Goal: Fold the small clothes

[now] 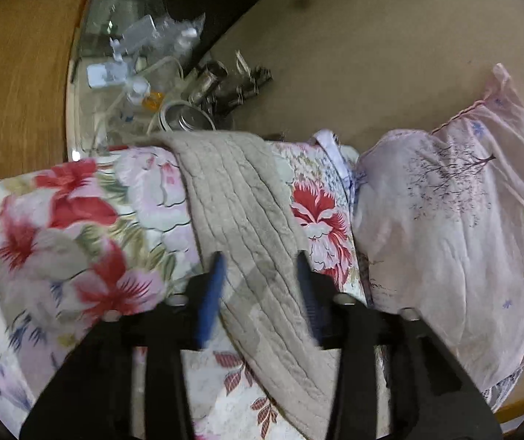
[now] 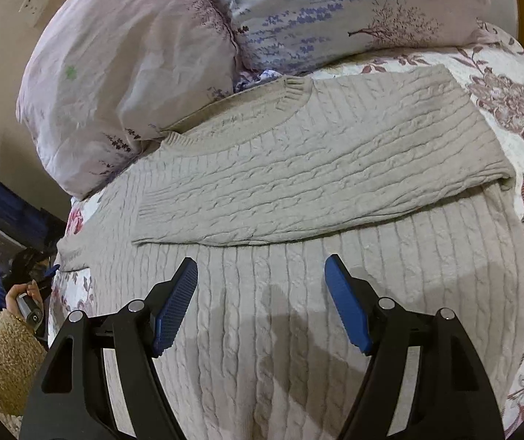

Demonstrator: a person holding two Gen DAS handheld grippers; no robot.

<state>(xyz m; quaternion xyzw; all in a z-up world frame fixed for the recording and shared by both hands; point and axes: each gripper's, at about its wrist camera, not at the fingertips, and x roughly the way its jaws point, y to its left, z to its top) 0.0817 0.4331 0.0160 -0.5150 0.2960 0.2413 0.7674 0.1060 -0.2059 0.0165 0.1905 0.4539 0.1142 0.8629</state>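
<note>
A beige cable-knit sweater lies flat on the bed, neck toward the pillows. One sleeve is folded across its chest. My right gripper is open and empty, just above the sweater's lower body. In the left wrist view the other sleeve runs away from me over floral bedding. My left gripper is open, its blue pads to either side of that sleeve; I cannot tell whether they touch it.
Pink pillows lie beyond the sweater's neck, one also showing at the right in the left wrist view. A floral bedspread covers the bed. A glass bedside table holds cluttered small items. A wooden headboard stands at left.
</note>
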